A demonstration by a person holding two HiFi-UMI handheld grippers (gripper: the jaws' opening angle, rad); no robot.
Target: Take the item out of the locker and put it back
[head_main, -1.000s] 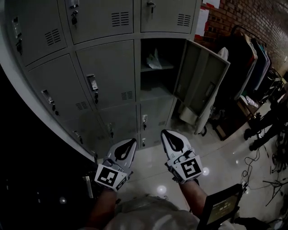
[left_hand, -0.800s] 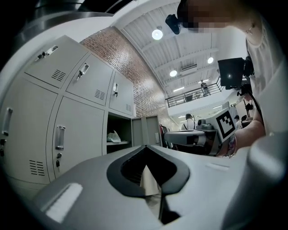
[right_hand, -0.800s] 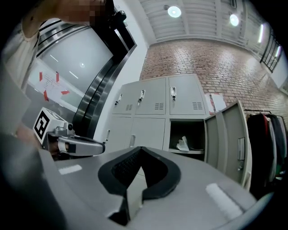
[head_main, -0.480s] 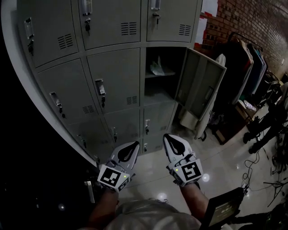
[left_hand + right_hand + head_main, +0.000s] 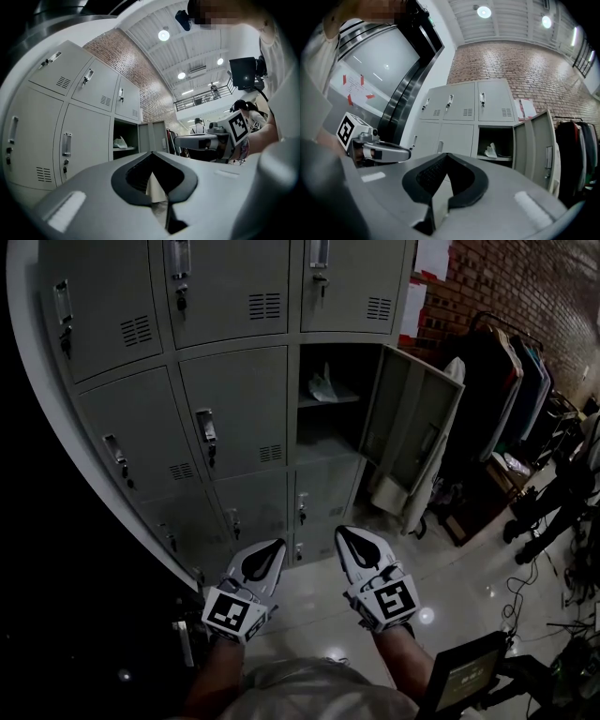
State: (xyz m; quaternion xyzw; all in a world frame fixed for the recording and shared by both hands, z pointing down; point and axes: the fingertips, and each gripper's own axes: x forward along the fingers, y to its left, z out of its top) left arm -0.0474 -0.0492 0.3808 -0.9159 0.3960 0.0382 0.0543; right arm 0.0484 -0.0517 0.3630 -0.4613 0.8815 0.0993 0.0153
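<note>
Both grippers held low above the floor, facing the lockers. Left gripper: jaws pressed together, empty. Right gripper: same. Crumpled white item lies on the shelf inside the open locker, door swung right, well apart from both grippers.

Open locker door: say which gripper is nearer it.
Right. The right gripper sits below the open locker door, slightly left; the left gripper is farther left, before closed lockers.
</note>
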